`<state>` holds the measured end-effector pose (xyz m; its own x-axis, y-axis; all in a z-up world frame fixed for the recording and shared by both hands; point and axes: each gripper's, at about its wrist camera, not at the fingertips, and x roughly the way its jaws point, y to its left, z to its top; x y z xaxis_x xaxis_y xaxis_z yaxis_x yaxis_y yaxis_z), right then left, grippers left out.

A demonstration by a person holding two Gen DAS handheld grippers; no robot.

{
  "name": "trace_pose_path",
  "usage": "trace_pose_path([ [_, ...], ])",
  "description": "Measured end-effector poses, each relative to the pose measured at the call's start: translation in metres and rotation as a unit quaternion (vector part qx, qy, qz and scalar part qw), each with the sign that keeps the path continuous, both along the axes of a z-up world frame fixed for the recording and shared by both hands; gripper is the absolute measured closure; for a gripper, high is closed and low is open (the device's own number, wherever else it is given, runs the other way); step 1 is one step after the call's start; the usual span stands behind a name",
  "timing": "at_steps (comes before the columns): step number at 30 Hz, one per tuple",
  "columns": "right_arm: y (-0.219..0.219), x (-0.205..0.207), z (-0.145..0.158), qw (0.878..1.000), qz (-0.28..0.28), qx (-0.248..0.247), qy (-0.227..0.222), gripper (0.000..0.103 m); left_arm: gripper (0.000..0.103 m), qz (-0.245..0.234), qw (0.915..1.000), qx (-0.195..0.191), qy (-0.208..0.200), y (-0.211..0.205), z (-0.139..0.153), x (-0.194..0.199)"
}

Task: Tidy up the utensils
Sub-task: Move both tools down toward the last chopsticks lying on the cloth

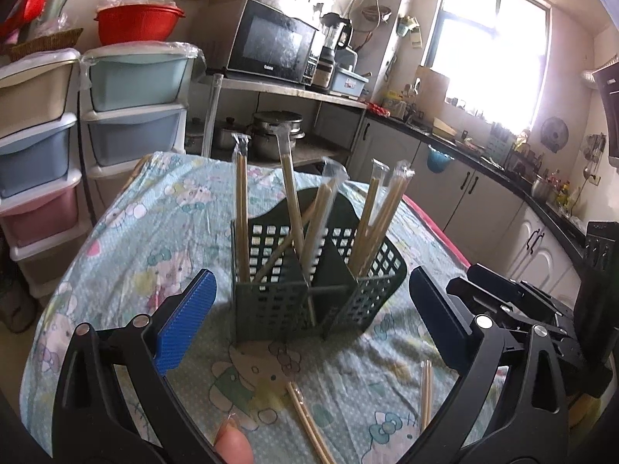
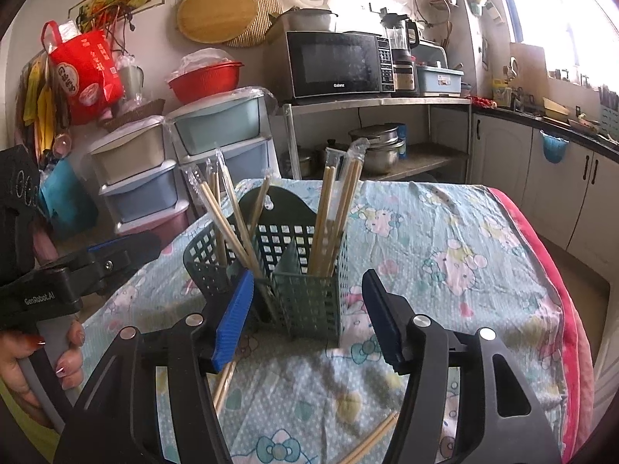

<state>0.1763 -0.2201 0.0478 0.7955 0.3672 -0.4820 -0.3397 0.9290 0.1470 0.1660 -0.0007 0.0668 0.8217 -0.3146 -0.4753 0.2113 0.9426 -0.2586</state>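
A dark green mesh utensil holder stands on the table's cartoon-print cloth. Several wrapped chopstick pairs stand upright in its compartments. Loose chopsticks lie on the cloth in front of it, and another pair lies further right. My left gripper is wide open just short of the holder, nothing between its blue pads. My right gripper is open too, short of the holder and touching nothing; its left fingertip hovers above a loose pair.
Stacked pastel plastic drawers stand left of the table. Behind is a metal shelf with a microwave and pots. A kitchen counter runs along the right under a bright window. A hand holds the left gripper.
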Motion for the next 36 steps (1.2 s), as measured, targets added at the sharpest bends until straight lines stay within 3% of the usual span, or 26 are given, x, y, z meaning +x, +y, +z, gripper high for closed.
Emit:
trace_pose_path([
  [12, -0.013, -0.013, -0.022, 0.999, -0.008, -0.008, 0.030, 0.047, 0.011, -0.019, 0.9991, 0.005, 0.038, -0.014, -0.028, -0.004],
  [27, -0.034, -0.016, -0.068, 0.994, -0.019, -0.009, 0.109, 0.047, 0.011, -0.031, 0.9931, -0.002, 0.113, -0.020, -0.082, -0.005],
  [34, -0.046, -0.018, -0.090, 0.989, -0.027, -0.006, 0.146, 0.047, 0.026, -0.044, 0.9846, -0.032, 0.167, -0.021, -0.110, 0.002],
  [36, -0.049, -0.017, -0.096, 0.987, -0.031, -0.008, 0.157, 0.047, 0.034, -0.045, 0.9824, -0.035, 0.178, -0.023, -0.116, 0.004],
])
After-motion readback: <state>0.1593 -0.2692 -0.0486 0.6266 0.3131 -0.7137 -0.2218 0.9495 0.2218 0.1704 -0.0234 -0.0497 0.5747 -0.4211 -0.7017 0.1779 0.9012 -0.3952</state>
